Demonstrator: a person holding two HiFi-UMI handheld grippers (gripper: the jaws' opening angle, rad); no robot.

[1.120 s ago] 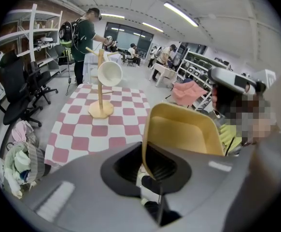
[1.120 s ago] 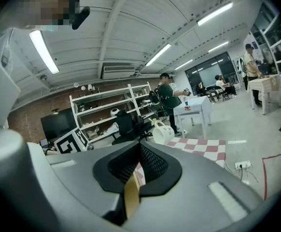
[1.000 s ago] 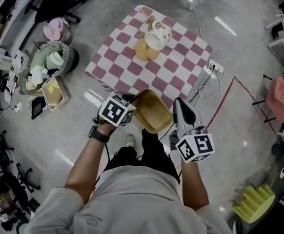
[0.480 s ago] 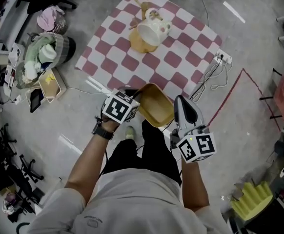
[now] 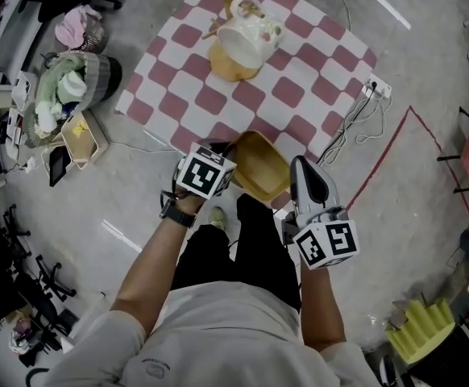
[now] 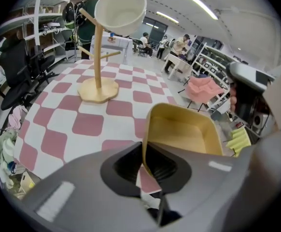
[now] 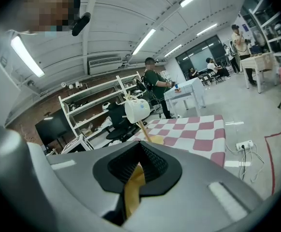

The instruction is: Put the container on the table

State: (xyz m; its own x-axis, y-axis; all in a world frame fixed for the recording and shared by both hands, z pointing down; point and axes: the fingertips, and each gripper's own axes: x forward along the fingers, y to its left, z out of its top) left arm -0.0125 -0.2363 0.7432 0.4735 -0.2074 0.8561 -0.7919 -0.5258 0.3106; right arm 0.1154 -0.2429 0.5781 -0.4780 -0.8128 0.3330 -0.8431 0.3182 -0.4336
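A yellow rectangular container (image 5: 259, 166) hangs in the air over the near edge of the pink-and-white checkered table (image 5: 210, 99), held from both sides. My left gripper (image 5: 231, 160) is shut on its left rim; in the left gripper view the thin yellow wall of the container (image 6: 184, 129) runs between the jaws of that gripper (image 6: 143, 153). My right gripper (image 5: 292, 172) is shut on the opposite rim, and a strip of the yellow container (image 7: 133, 190) shows in the right gripper (image 7: 139, 167). The container looks empty and tilted.
A wooden mug tree (image 5: 233, 59) carrying a white mug (image 5: 246, 32) stands near the table's far side. On the floor are a basket of clutter (image 5: 69, 91), a power strip with cables (image 5: 375, 91) and a red tape line (image 5: 388, 151). People stand far off (image 7: 155, 81).
Both grippers have carried the container forward, from short of the table to over its near edge. The table and mug tree now lie closer. Both grips are unchanged.
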